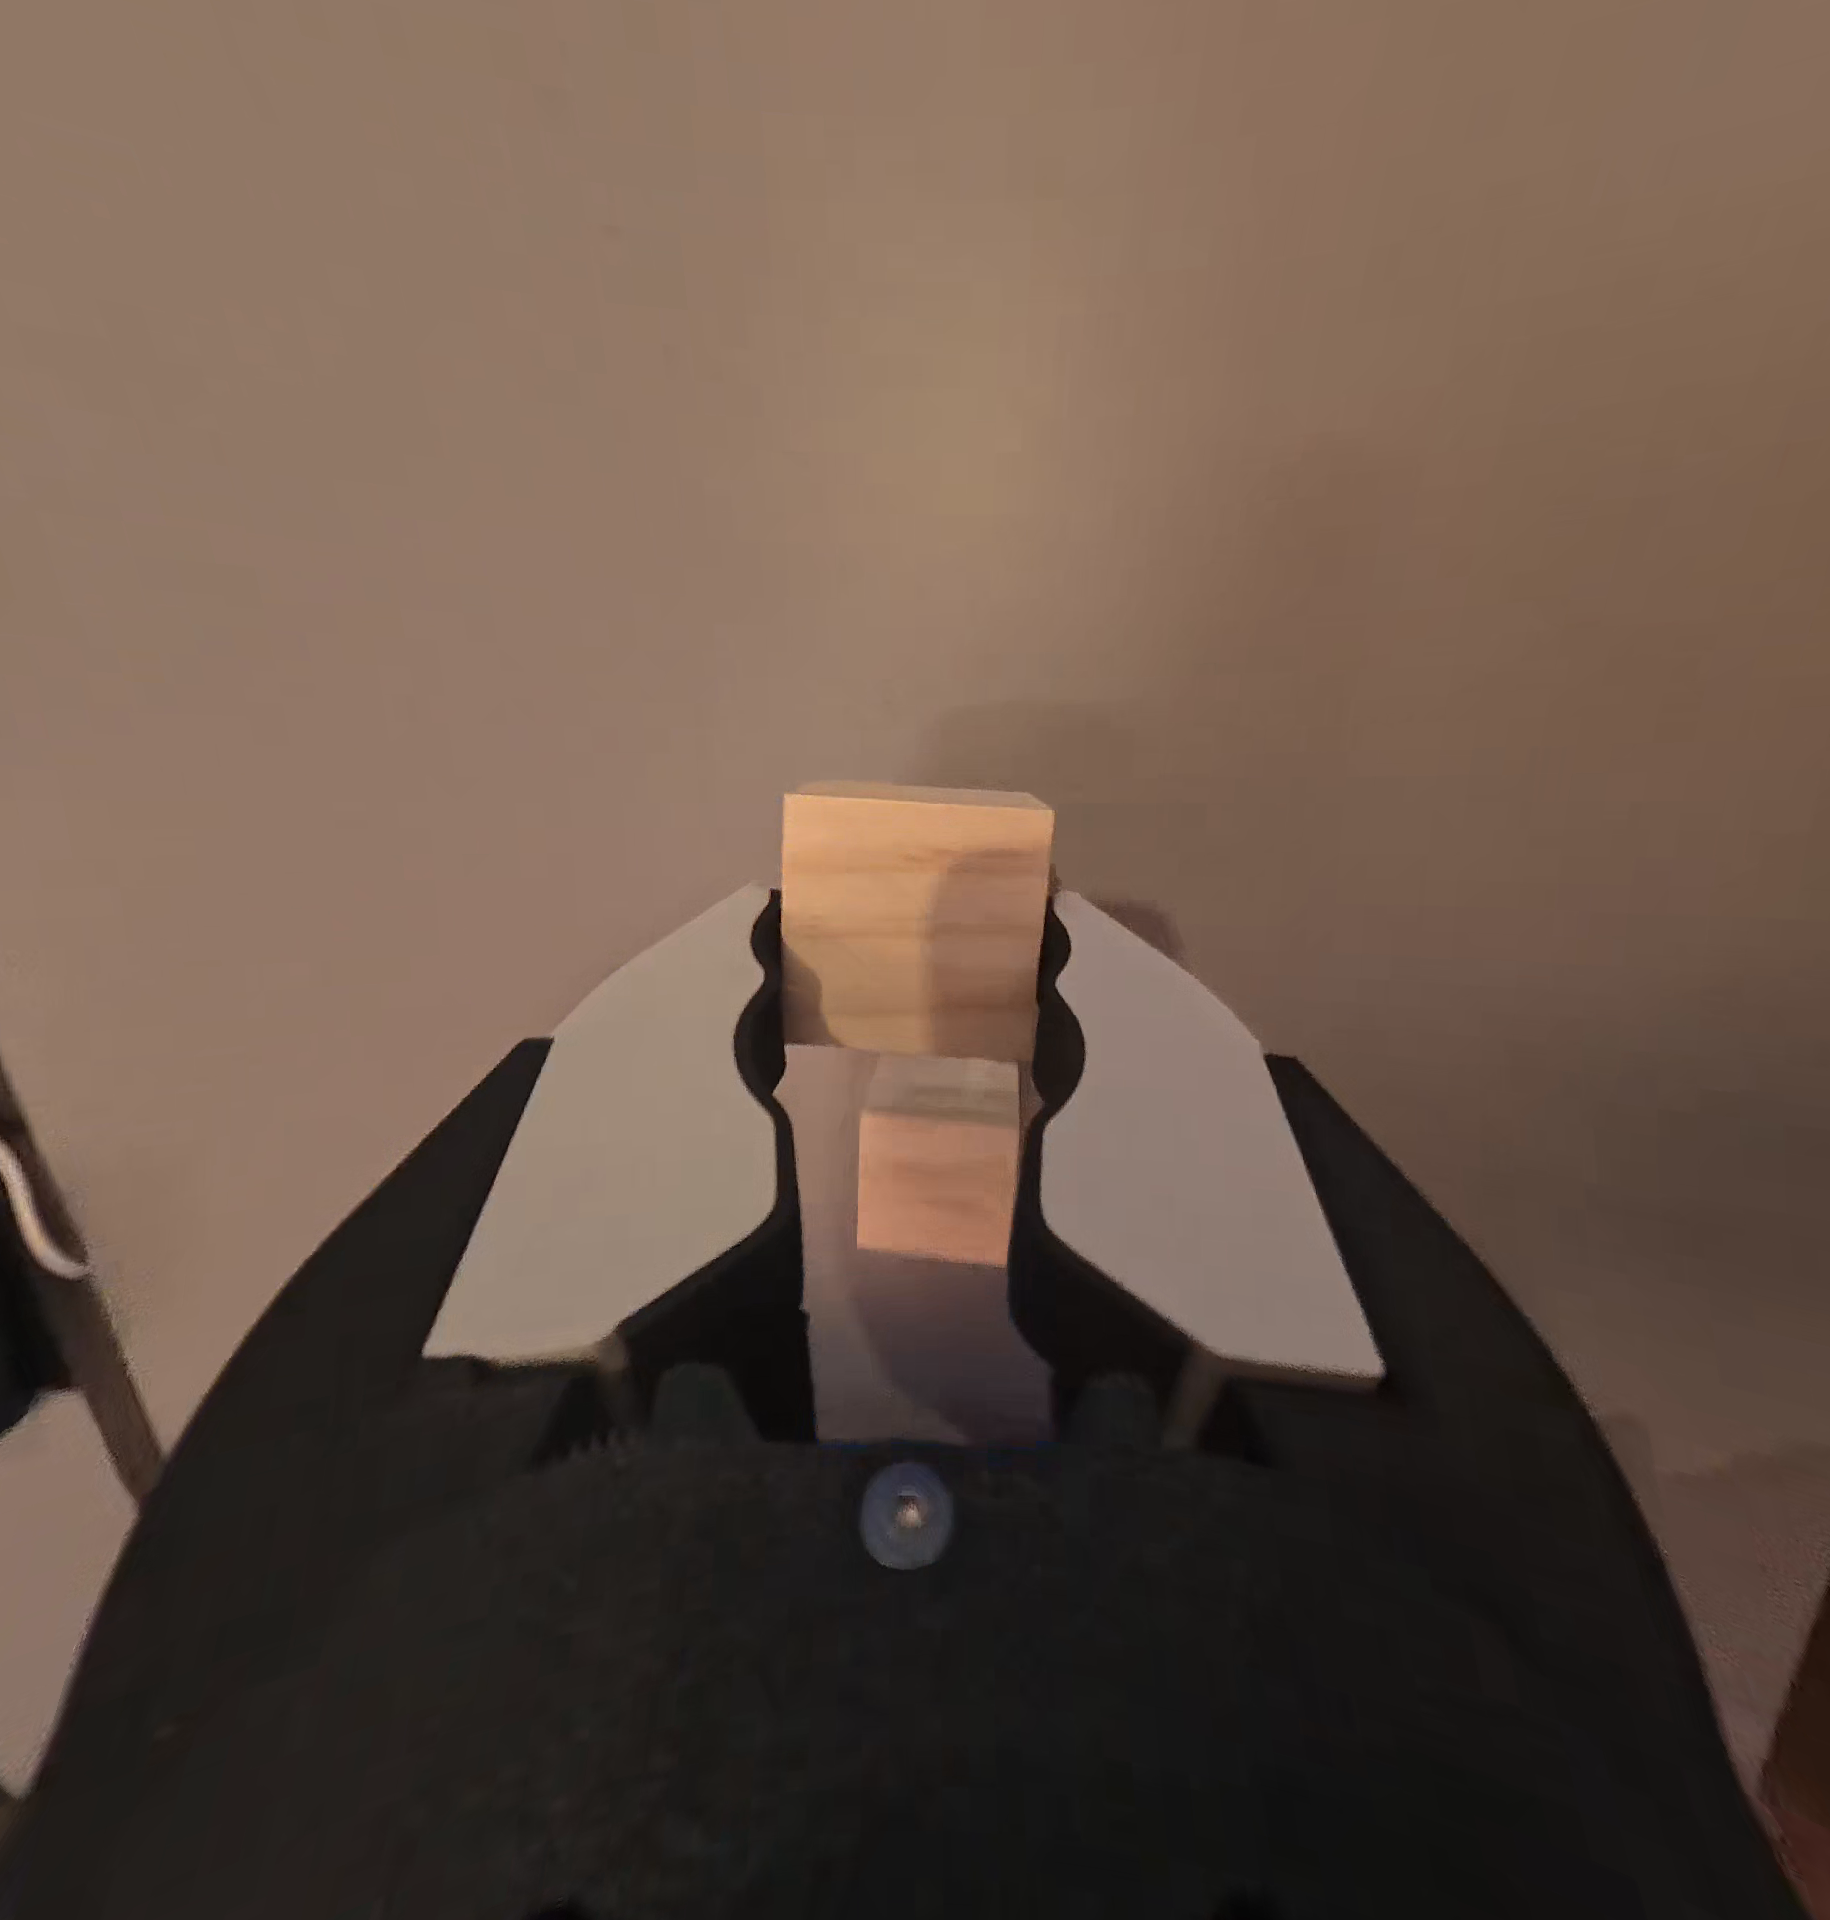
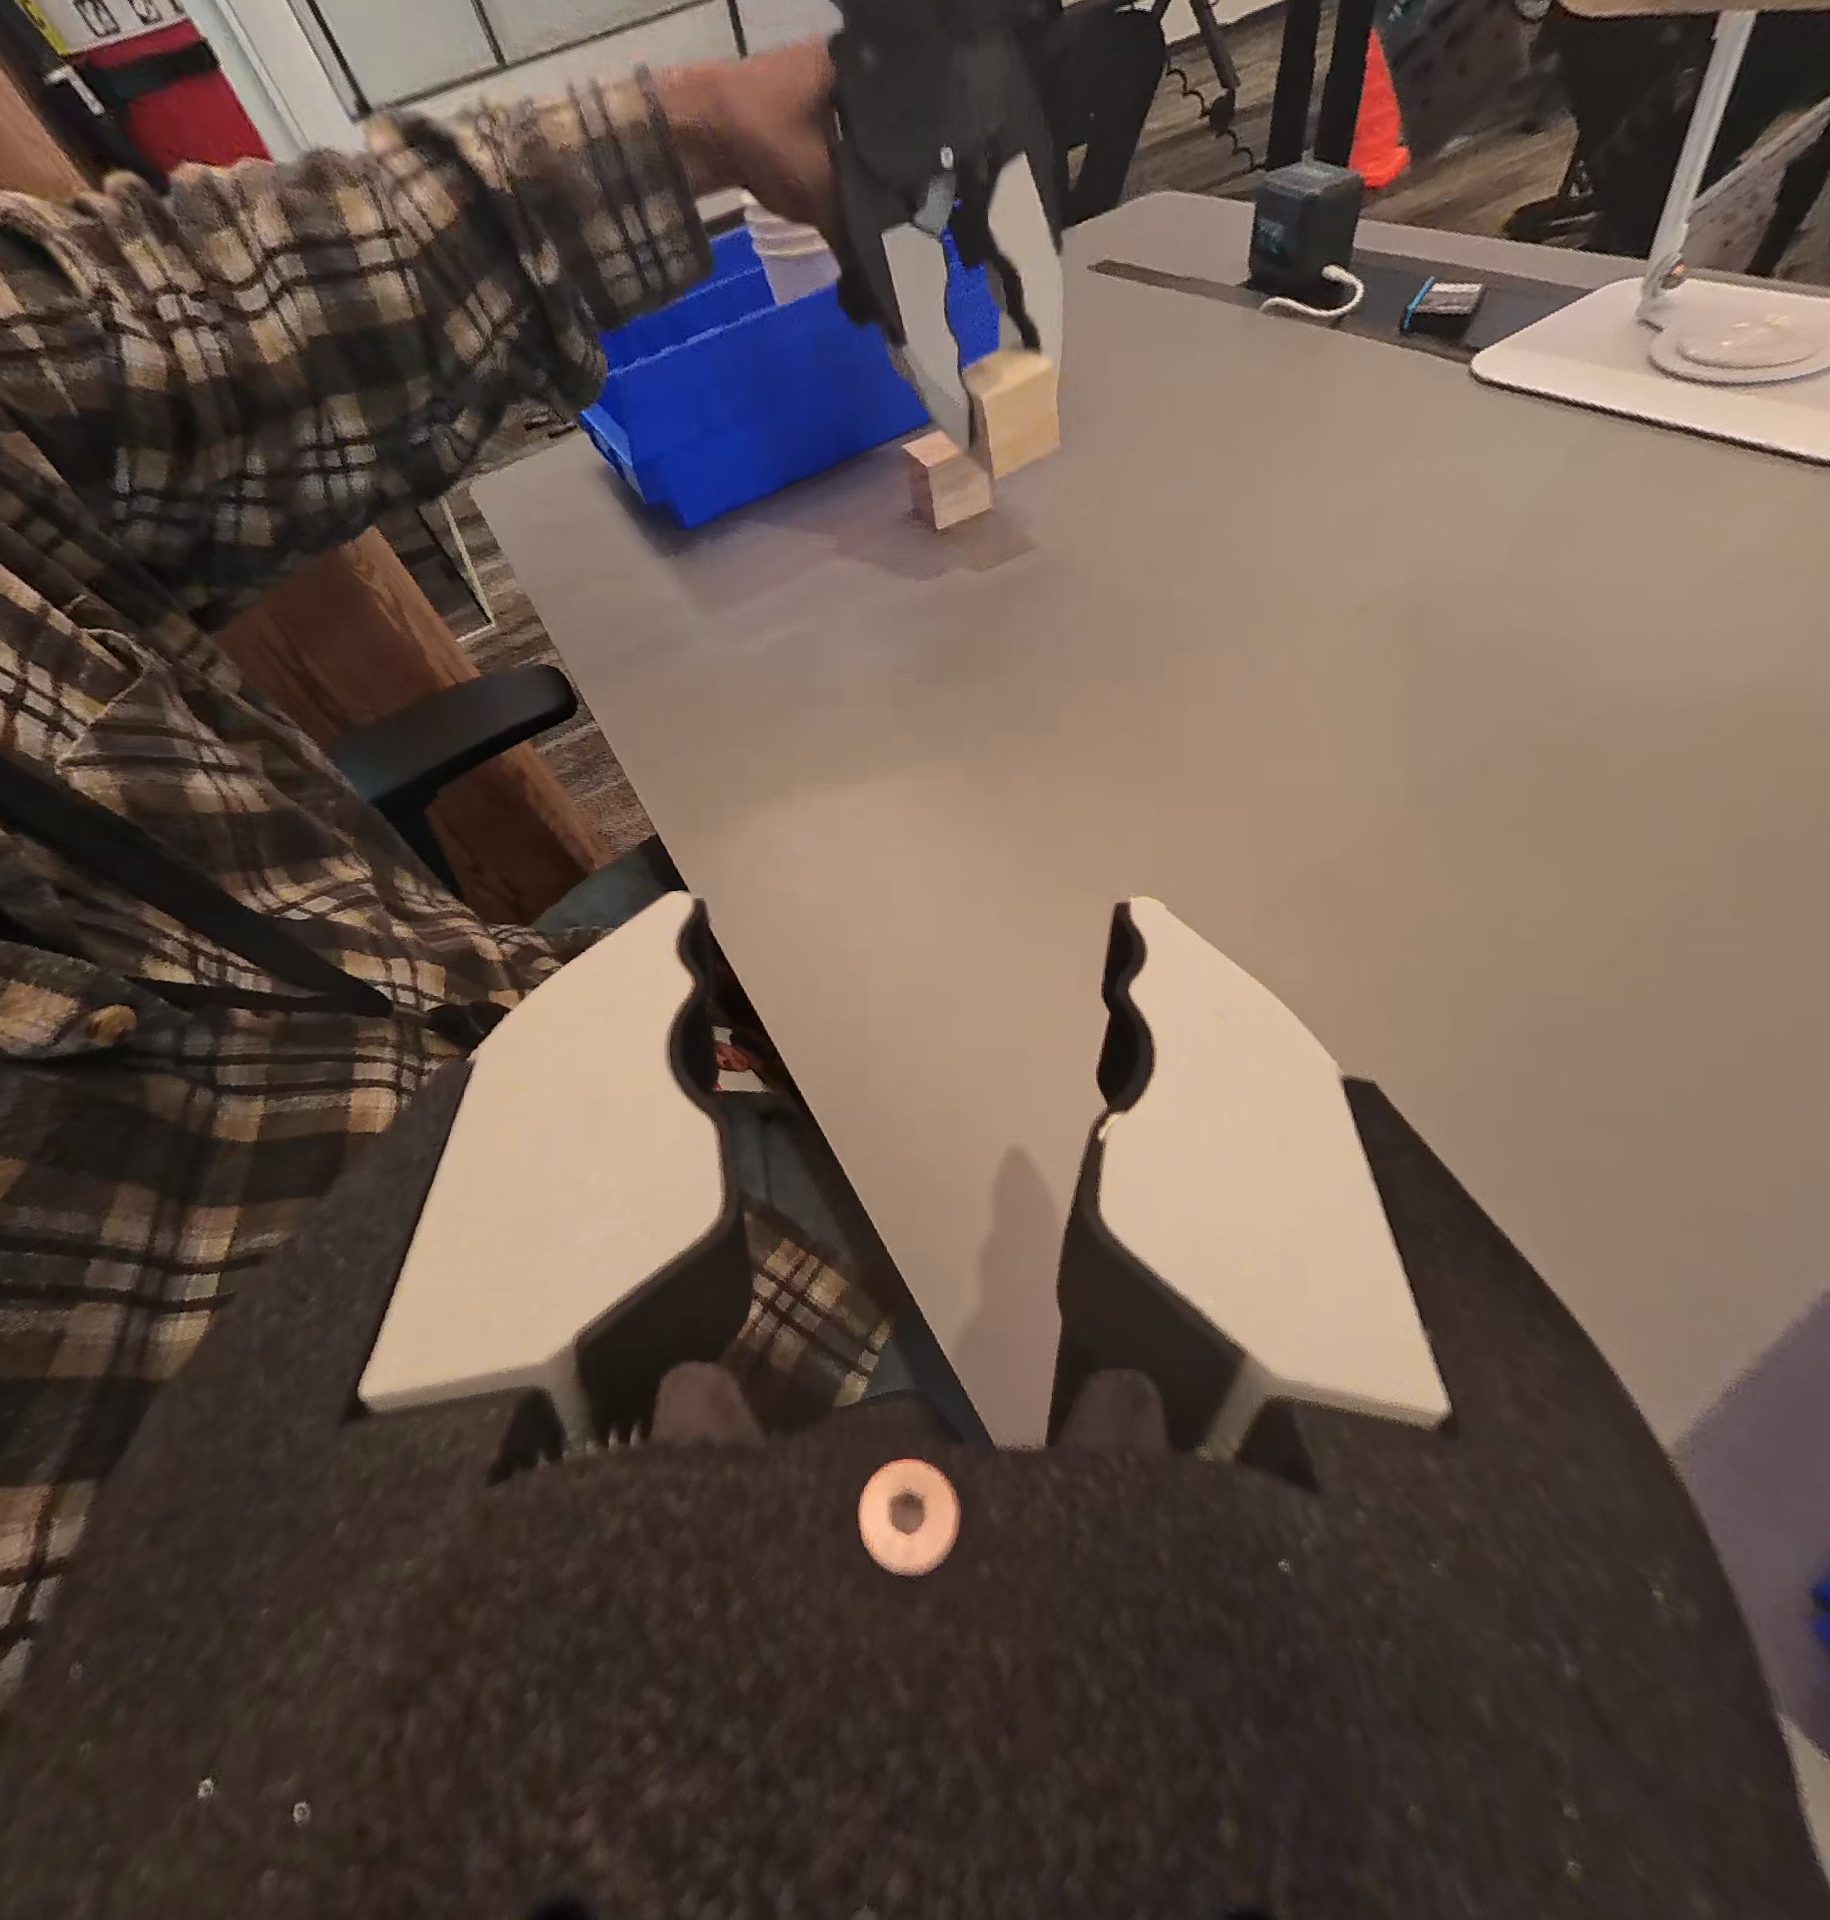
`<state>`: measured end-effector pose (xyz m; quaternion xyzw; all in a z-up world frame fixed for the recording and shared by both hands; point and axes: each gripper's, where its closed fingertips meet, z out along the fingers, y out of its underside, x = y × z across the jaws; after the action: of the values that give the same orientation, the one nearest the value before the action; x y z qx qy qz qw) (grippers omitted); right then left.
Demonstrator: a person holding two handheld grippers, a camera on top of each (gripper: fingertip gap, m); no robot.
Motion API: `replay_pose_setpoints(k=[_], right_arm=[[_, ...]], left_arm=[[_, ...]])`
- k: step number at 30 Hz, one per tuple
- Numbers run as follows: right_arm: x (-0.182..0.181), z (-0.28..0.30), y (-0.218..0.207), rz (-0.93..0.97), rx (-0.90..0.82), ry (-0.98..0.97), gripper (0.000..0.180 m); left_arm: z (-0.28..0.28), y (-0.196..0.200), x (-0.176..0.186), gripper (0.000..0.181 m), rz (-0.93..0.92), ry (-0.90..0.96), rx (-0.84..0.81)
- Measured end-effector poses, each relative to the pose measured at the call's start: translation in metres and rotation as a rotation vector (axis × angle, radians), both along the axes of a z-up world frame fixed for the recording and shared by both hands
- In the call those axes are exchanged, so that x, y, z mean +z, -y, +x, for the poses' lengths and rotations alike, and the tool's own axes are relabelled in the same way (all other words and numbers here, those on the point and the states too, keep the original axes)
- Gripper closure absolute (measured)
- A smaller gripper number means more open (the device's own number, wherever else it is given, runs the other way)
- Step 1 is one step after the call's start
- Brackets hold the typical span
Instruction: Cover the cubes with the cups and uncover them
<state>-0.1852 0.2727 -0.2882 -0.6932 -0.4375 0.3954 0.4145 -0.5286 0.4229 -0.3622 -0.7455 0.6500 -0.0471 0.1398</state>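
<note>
My left gripper is shut on a light wooden cube and holds it above the grey table. A second wooden cube lies on the table below it, seen between the fingers. In the right wrist view the left gripper holds its cube just above and beside the second cube. My right gripper is open and empty over the table's near left edge. Pale cup-like things show in the blue bin, mostly hidden by the arm.
A blue bin stands at the table's far left corner. A black device with a white cable and a white stand base are at the back right. A plaid sleeve and a chair armrest are on the left.
</note>
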Motion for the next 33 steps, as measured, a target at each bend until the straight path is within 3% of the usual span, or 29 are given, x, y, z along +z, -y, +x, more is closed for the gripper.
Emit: replay_pose_setpoints(k=[7, 33], right_arm=[[-0.006, -0.005, -0.006, -0.020, 0.003, 0.011, 0.108], [-0.012, -0.012, -0.007, -0.042, 0.025, 0.028, 0.107]], left_arm=[[0.004, 0.000, -0.040, 0.136, -0.047, -0.066, -0.058], [-0.008, -0.003, -0.061, 0.134, -0.091, -0.033, 0.056]])
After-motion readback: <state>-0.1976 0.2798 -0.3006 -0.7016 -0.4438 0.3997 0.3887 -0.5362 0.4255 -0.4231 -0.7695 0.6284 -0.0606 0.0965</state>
